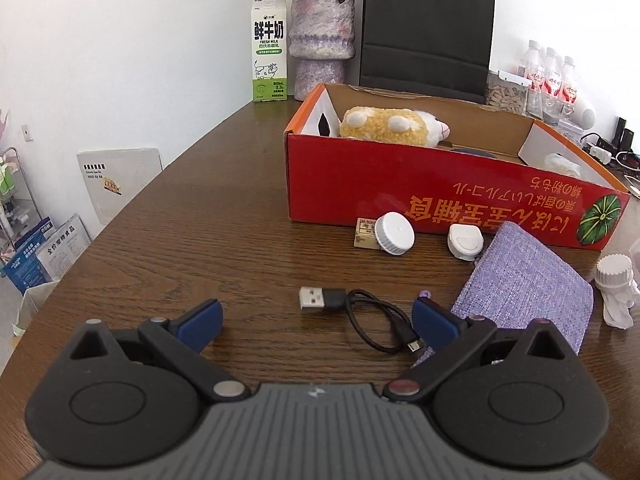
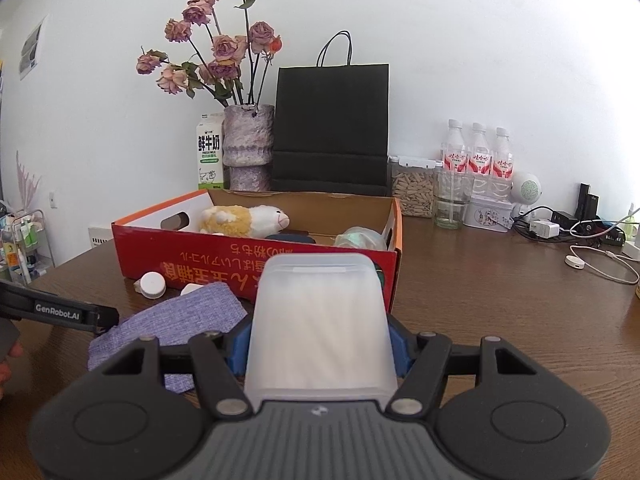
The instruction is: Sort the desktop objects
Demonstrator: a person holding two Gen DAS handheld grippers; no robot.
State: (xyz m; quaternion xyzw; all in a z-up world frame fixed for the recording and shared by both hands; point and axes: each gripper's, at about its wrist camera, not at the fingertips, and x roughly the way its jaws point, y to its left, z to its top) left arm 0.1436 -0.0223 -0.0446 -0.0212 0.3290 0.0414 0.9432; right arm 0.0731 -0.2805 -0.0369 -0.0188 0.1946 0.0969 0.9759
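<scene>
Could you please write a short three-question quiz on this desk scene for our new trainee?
1. True or false: the right claw is closed on a translucent white box.
2. What lies on the table between the fingers of the open left claw? A) black USB cable B) milk carton C) purple fabric pouch
3. Fill in: the plush toy lies inside the red ____.

Key: 1 true; 2 A; 3 cardboard box.

both wrist views toward red box (image 1: 440, 188)
</scene>
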